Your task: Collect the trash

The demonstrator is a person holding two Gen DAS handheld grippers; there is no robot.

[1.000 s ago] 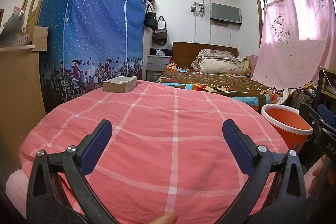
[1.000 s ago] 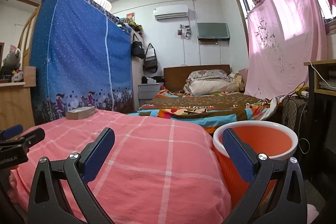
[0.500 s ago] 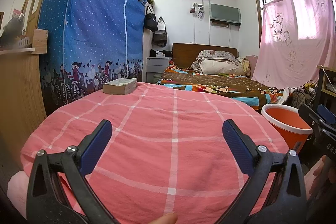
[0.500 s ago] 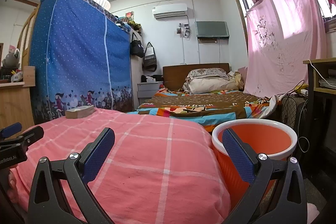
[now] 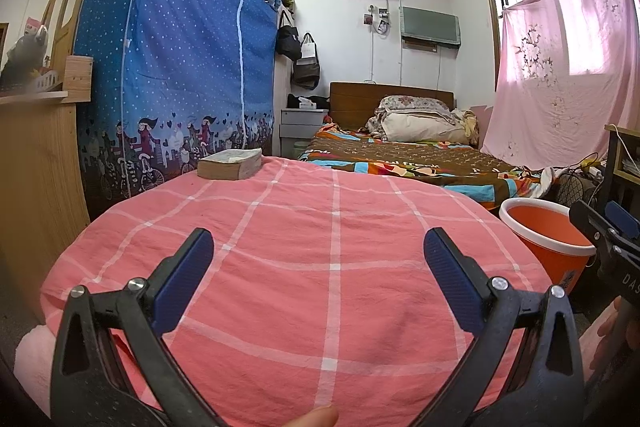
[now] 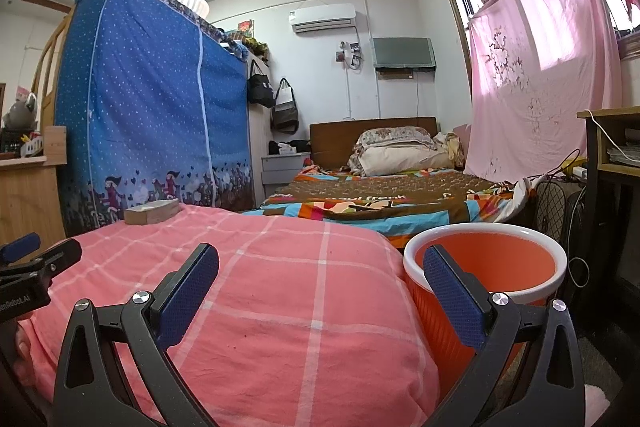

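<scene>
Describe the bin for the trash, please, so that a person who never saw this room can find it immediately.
Start from the bed with the pink checked cover in the foreground. At its right side, on the floor, stands an orange bucket with a thick white rim, open at the top. It is the only round orange container here; the book lies on the cover's far left corner.

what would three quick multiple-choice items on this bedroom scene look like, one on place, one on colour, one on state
1. Where does the book lie?
A. in the bucket
B. far corner of the pink checked bedspread
C. on the floor

2. What colour is the bucket inside?
A. blue
B. green
C. orange

3. How is the left hand-held gripper?
A. open, empty
B. shut on paper
C. shut on the book

Key: 1 B, it rests near the blue wardrobe cover; 2 C, orange wall under a white rim; 3 A, fingers spread with only bedspread between.
</scene>
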